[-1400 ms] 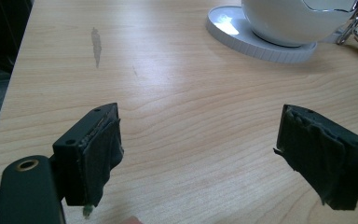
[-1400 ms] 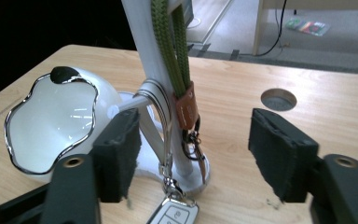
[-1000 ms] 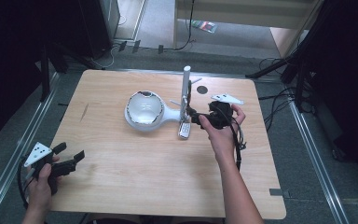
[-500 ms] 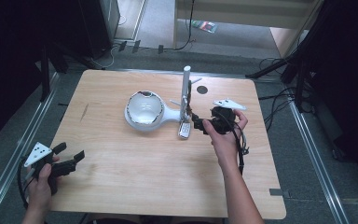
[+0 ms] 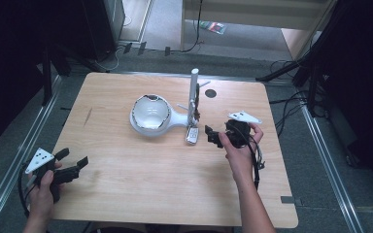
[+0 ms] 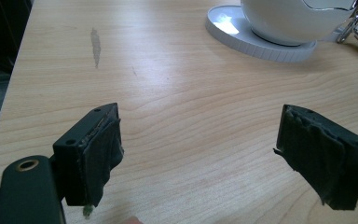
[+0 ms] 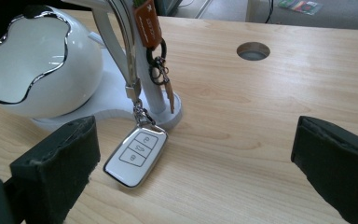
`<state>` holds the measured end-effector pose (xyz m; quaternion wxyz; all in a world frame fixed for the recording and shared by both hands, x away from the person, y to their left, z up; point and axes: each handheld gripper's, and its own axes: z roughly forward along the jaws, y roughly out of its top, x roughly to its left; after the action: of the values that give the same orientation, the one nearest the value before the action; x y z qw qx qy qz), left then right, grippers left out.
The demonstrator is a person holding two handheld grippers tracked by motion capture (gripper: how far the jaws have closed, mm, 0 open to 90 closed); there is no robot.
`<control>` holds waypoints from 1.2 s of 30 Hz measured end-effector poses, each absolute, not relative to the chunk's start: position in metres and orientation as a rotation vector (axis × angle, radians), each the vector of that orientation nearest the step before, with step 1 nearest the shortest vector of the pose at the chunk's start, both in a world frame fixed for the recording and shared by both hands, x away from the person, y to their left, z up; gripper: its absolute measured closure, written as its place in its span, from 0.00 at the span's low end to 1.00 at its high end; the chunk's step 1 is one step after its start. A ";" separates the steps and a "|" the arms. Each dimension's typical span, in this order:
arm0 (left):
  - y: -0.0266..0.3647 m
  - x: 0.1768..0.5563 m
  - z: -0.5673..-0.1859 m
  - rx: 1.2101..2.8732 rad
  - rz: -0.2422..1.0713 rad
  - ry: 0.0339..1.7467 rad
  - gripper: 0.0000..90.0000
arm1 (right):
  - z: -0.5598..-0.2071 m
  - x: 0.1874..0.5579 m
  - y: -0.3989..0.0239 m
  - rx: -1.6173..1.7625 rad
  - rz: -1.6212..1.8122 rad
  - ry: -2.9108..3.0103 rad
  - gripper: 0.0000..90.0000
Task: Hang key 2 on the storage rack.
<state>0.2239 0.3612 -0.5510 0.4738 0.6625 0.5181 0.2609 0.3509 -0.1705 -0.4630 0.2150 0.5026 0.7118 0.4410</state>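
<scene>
A white key stand rises from the table beside its egg-shaped white bowl. A white car key fob hangs from the stand on a metal strap and rests on the wood, with an orange tag and small keys above it. My right gripper is just right of the fob, open, and its jaws stand wide apart with nothing between them. My left gripper is at the near left corner, open and empty, and faces the bowl.
The wooden table has a round cable hole at the back right. A dark smudge marks the wood on the left. Cables and dark stands lie on the floor around the table.
My right gripper has drawn back a little from the stand, toward the near right. The left gripper has not moved.
</scene>
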 end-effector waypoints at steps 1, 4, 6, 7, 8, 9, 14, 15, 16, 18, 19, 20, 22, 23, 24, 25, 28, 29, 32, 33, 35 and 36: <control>0.361 0.224 -0.551 1.621 0.639 1.267 0.16 | -0.464 0.350 -0.172 1.400 1.219 1.973 0.01; 0.361 0.224 -0.551 1.623 0.639 1.266 0.16 | -0.469 0.347 -0.176 1.402 1.220 1.971 0.01; 0.361 0.224 -0.551 1.623 0.639 1.266 0.16 | -0.473 0.345 -0.180 1.411 1.215 1.973 0.01; 0.361 0.224 -0.551 1.624 0.639 1.267 0.16 | -0.476 0.344 -0.182 1.418 1.211 1.973 0.01; 0.361 0.224 -0.551 1.626 0.640 1.268 0.16 | -0.478 0.342 -0.184 1.418 1.211 1.971 0.01; 0.361 0.224 -0.551 1.626 0.640 1.268 0.16 | -0.480 0.341 -0.185 1.422 1.212 1.969 0.01; 0.361 0.224 -0.551 1.626 0.640 1.267 0.16 | -0.492 0.333 -0.195 1.422 1.223 1.962 0.01; 0.361 0.224 -0.551 1.626 0.641 1.267 0.16 | -0.495 0.332 -0.197 1.415 1.221 1.965 0.01; 0.361 0.224 -0.551 1.626 0.641 1.267 0.16 | -0.497 0.330 -0.199 1.414 1.218 1.965 0.01; 0.361 0.224 -0.551 1.625 0.641 1.268 0.16 | -0.502 0.326 -0.203 1.419 1.218 1.961 0.02; 0.361 0.224 -0.551 1.626 0.641 1.267 0.16 | -0.505 0.325 -0.205 1.424 1.215 1.958 0.02; 0.361 0.224 -0.551 1.628 0.640 1.267 0.16 | -0.508 0.323 -0.207 1.421 1.216 1.956 0.02; 0.361 0.224 -0.551 1.629 0.643 1.266 0.16 | -0.512 0.319 -0.211 1.427 1.210 1.961 0.02; 0.361 0.224 -0.551 1.632 0.641 1.266 0.16 | -0.514 0.318 -0.212 1.433 1.208 1.962 0.02; 0.361 0.224 -0.551 1.632 0.641 1.266 0.16 | -0.517 0.317 -0.214 1.427 1.205 1.963 0.02; 0.361 0.224 -0.551 1.632 0.641 1.266 0.16 | -0.519 0.315 -0.215 1.433 1.203 1.964 0.02; 0.361 0.224 -0.551 1.631 0.643 1.266 0.16 | -0.524 0.312 -0.219 1.434 1.203 1.965 0.03; 0.361 0.224 -0.551 1.629 0.644 1.265 0.16 | -0.526 0.308 -0.221 1.431 1.196 1.957 0.05; 0.361 0.224 -0.551 1.630 0.643 1.266 0.16 | -0.529 0.304 -0.226 1.425 1.200 1.955 0.05; 0.361 0.224 -0.551 1.630 0.643 1.266 0.16 | -0.531 0.302 -0.228 1.421 1.201 1.956 0.05; 0.361 0.224 -0.551 1.630 0.643 1.265 0.16 | -0.533 0.299 -0.232 1.418 1.194 1.959 0.05; 0.361 0.224 -0.551 1.630 0.644 1.265 0.16 | -0.534 0.298 -0.234 1.418 1.193 1.960 0.05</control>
<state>0.2240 0.3605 -0.5508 0.4709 0.6652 0.5164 0.2628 0.2978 -0.2342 -0.5344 0.2206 0.5127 0.7087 0.4315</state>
